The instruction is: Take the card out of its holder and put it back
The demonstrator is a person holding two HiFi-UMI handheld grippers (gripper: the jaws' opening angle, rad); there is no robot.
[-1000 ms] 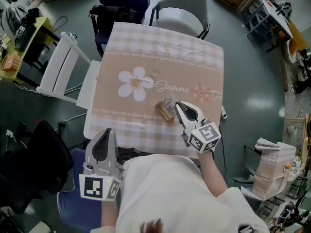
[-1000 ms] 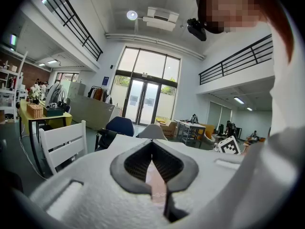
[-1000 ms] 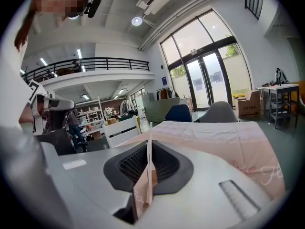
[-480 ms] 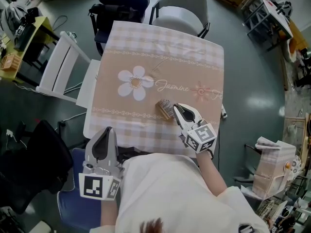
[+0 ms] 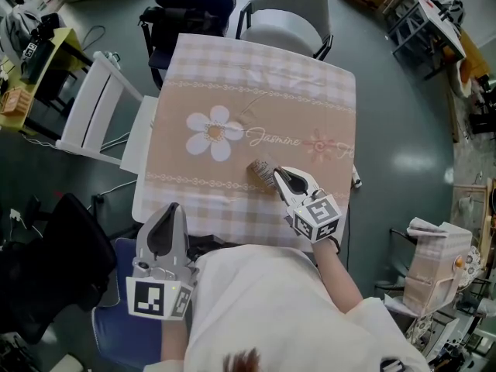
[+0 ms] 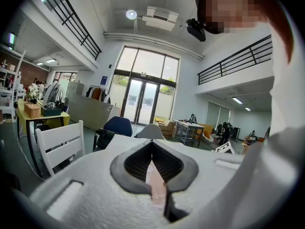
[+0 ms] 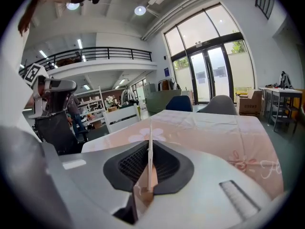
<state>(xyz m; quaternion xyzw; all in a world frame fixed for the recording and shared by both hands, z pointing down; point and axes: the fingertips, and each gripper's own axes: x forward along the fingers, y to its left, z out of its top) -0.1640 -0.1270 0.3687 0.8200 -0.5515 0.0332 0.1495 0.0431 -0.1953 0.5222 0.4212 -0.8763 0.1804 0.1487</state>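
A tan card holder [image 5: 263,172] with a pale card in it hangs low over the pink tablecloth [image 5: 256,84], near the table's front edge. My right gripper [image 5: 277,176] is shut on its near end. In the right gripper view the holder [image 7: 150,168] stands edge-on as a thin sheet between the pads, pinched at the jaw tips [image 7: 150,144]. My left gripper [image 5: 171,209] is off the table at the lower left, beside the person's white shirt. Its jaws [image 6: 152,144] are shut with nothing in them.
A white flower print [image 5: 213,132] marks the cloth's middle. A white slatted chair [image 5: 97,107] stands at the table's left, with a blue chair [image 5: 190,6] and a grey chair [image 5: 287,14] at the far side. A paper bag [image 5: 438,262] sits on the floor at right.
My right gripper has carried the card holder a little to the left and farther over the cloth. The left gripper has stayed where it was.
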